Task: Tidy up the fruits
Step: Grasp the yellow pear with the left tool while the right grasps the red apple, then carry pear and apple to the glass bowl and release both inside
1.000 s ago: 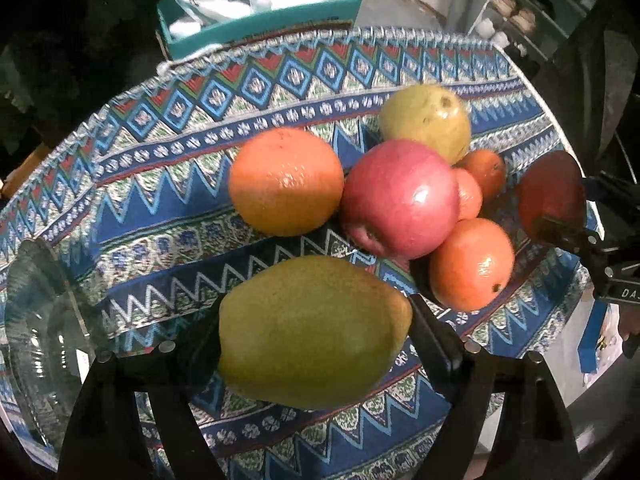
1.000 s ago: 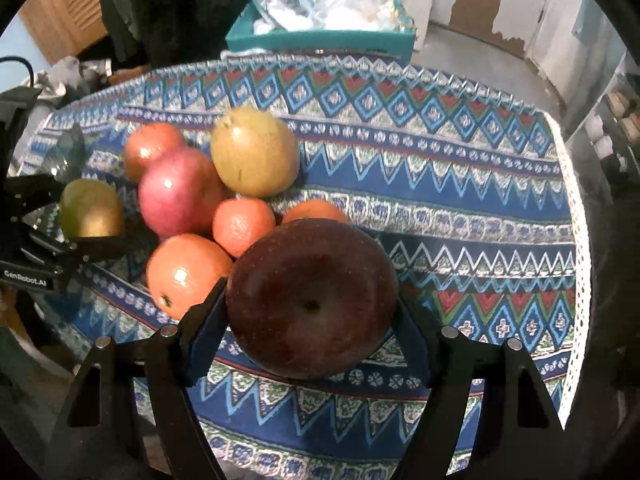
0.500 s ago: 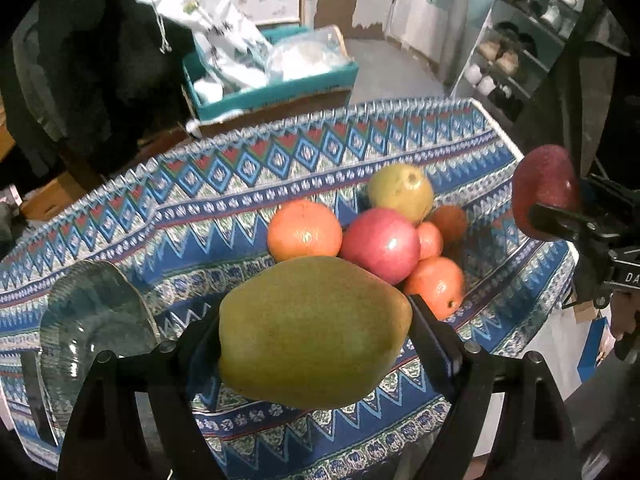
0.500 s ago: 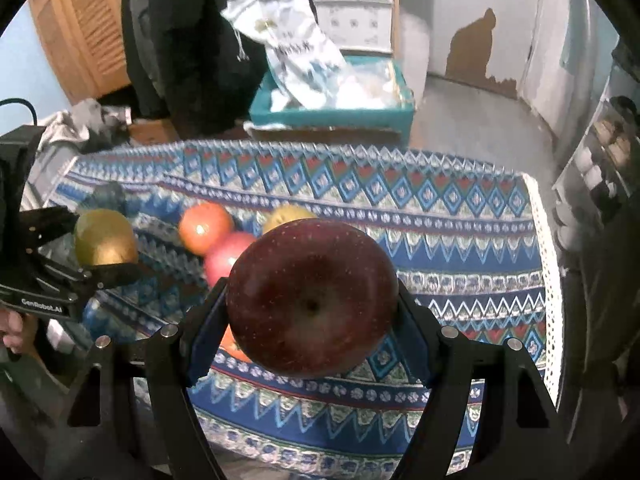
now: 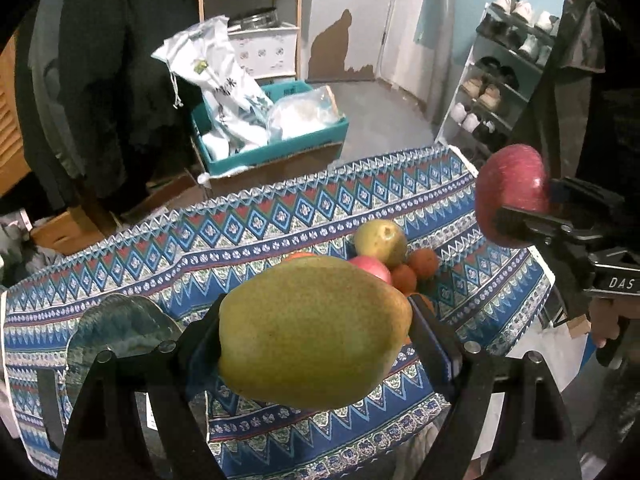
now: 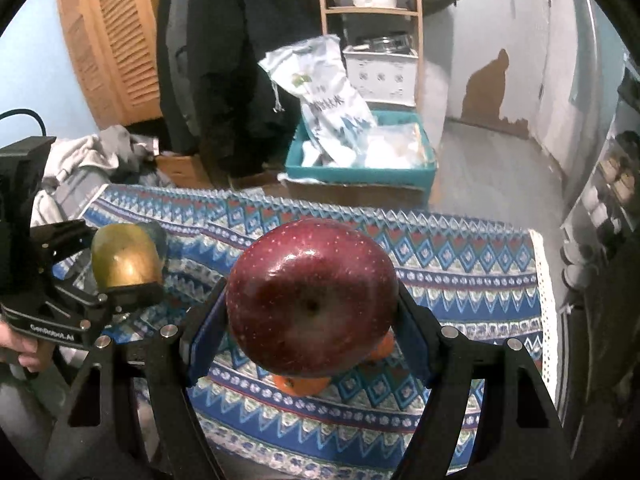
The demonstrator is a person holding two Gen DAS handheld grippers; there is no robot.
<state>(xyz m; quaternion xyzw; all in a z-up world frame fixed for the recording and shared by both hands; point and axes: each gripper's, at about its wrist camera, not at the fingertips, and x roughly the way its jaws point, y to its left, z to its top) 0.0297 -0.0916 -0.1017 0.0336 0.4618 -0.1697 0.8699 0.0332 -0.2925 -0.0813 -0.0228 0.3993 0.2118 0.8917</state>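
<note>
My left gripper (image 5: 316, 344) is shut on a large green-yellow pear (image 5: 312, 332), held high over the patterned tablecloth (image 5: 248, 240). The right gripper (image 6: 312, 328) is shut on a dark red apple (image 6: 312, 296), also lifted well above the table. Each gripper shows in the other's view: the apple (image 5: 510, 196) at the right, the pear (image 6: 126, 256) at the left. Below on the cloth lies a cluster of fruit: a second pear (image 5: 380, 242), a pink apple (image 5: 374, 270) and small oranges (image 5: 424, 262). A clear glass bowl (image 5: 116, 332) sits at the table's left.
Behind the table a teal crate (image 5: 272, 148) with white bags rests on a cardboard box. A shoe rack (image 5: 500, 88) stands at the right, a wooden shelf (image 6: 372, 20) at the back. Dark coats (image 6: 216, 72) hang left. A hand (image 6: 24, 344) holds the left tool.
Both grippers have risen well above the table with their fruit and tilted up, so the room behind has come into view. The fruit cluster now looks smaller and farther below.
</note>
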